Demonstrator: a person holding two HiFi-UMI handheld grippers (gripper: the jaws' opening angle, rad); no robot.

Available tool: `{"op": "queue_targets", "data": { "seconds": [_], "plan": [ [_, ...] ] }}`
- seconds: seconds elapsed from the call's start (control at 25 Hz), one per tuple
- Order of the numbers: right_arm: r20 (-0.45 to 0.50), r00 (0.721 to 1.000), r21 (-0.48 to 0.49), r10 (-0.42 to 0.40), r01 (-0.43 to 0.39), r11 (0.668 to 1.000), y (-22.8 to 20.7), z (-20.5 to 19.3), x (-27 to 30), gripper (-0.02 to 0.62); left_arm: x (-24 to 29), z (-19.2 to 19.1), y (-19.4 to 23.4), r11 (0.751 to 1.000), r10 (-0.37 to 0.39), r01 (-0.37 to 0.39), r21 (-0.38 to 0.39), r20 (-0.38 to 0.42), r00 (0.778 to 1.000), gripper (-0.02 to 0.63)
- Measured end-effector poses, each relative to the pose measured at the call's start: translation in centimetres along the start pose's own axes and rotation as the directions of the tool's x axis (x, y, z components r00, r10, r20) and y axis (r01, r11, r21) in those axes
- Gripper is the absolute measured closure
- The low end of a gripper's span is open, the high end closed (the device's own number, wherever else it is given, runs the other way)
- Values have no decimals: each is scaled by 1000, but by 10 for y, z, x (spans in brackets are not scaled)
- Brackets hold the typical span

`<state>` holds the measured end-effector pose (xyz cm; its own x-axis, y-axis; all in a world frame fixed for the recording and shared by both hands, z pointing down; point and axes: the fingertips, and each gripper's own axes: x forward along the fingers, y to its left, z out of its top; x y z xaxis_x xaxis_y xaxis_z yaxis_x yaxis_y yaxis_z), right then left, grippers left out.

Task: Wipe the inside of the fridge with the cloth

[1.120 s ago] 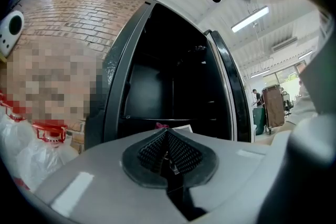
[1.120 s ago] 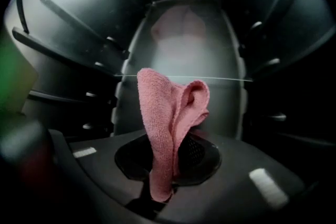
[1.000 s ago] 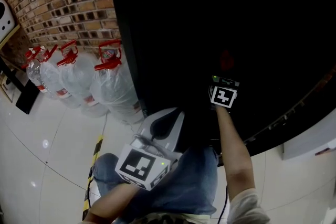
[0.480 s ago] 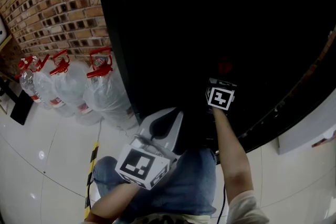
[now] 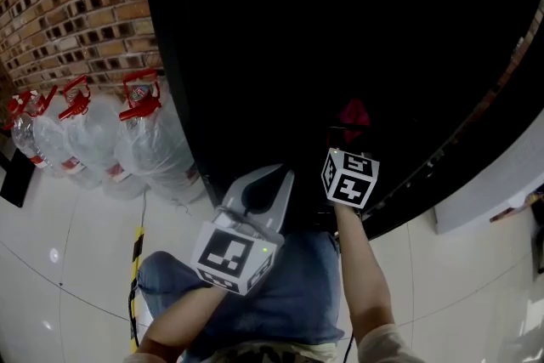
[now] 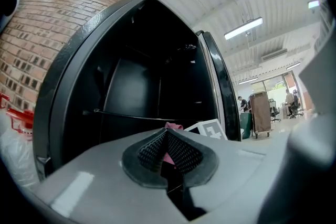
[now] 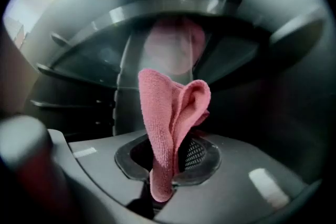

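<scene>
Your right claw (image 7: 168, 168) is pinching the pink cloth (image 7: 170, 107) by its lower fold. The rest stands up loose inside the fridge (image 7: 273, 113), near its dark wall. The cloth looks light, soft and floppy, so hold it low by the bunched part. Your left claw (image 6: 167, 139) is pressed together and empty, in front of the fridge opening.

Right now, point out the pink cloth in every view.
Head view: pink cloth just above the right gripper's marker cube, inside the fridge.
Left gripper view: small pink scrap beyond the jaws, left of that cube.
Right gripper view: centre, clamped between the jaws.
Shared landmark: the fridge's dark interior.
</scene>
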<state>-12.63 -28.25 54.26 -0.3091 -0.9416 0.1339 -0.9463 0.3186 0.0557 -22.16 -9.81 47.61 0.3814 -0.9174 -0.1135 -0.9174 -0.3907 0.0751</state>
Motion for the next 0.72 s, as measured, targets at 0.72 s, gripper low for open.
{"op": "queue_targets", "data": {
  "seconds": [0.72],
  "plan": [
    [48,999,65,3,-6,998,-9,-4,-118,529,54,-41,-31,996,-92,91,-18,-67,993,627]
  ]
}}
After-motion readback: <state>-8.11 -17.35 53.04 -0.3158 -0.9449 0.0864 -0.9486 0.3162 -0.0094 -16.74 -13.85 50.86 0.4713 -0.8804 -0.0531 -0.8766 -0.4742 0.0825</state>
